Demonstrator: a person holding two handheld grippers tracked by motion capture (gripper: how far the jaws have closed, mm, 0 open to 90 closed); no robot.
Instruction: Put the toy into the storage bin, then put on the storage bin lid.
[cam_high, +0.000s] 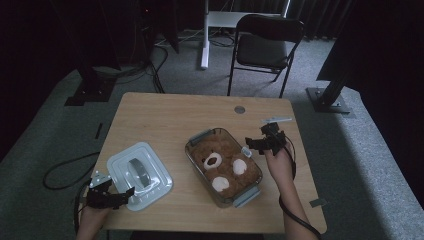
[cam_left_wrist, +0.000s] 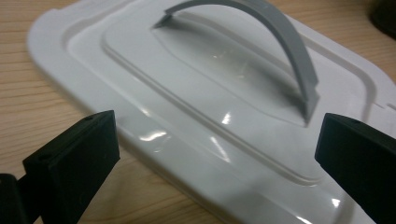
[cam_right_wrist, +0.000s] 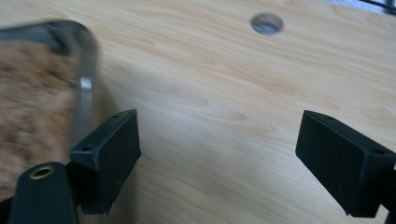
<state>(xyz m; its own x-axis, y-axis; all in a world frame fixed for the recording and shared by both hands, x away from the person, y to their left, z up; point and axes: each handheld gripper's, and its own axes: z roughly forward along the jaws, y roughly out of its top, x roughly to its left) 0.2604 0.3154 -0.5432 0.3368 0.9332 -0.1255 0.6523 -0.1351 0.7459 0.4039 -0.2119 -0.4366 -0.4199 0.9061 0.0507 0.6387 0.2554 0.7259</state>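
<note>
Grey carpet, black folding chair (cam_high: 267, 47) behind pale wooden table (cam_high: 165, 120).

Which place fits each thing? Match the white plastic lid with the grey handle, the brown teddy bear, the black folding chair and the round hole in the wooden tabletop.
Things:
1. white plastic lid with grey handle
2. brown teddy bear
3. black folding chair
4. round hole

Places:
A. inside the clear container
B. on the floor beyond the table
C. flat on the table by the left gripper
D. near the table's far edge

Pairs: 1-C, 2-A, 3-B, 4-D
</note>
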